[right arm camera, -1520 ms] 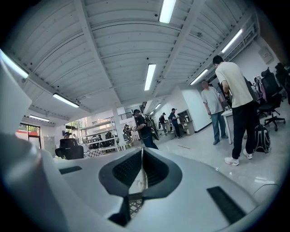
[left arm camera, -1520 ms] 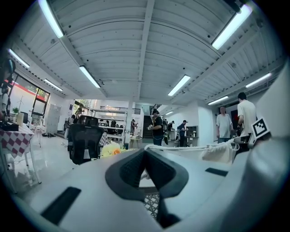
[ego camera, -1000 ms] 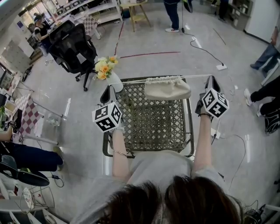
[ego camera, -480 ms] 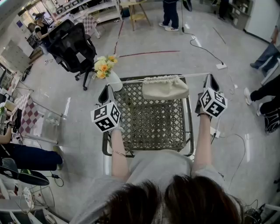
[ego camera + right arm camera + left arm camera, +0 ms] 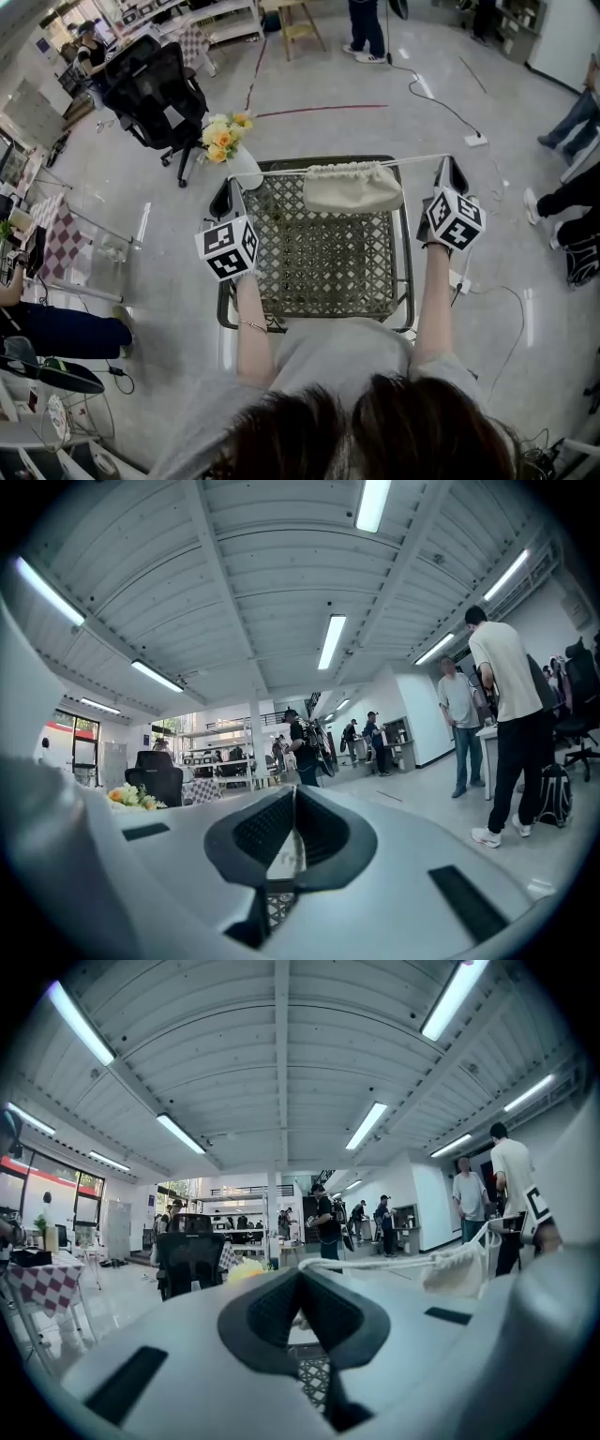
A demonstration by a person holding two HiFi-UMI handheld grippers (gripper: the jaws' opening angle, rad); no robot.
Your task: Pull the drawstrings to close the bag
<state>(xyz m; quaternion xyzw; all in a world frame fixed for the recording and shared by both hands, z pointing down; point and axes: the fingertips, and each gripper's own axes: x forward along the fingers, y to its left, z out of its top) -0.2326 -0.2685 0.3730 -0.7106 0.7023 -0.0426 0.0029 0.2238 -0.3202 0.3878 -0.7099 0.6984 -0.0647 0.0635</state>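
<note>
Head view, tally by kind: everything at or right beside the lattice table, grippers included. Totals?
Grippers: 2 (left gripper, right gripper, each shut on a cord)
Bags: 1 (cream bag)
Drawstrings: 2 (left drawstring, right drawstring)
Flower bunches: 1 (flowers)
Tables: 1 (lattice table)
Total: 7
</note>
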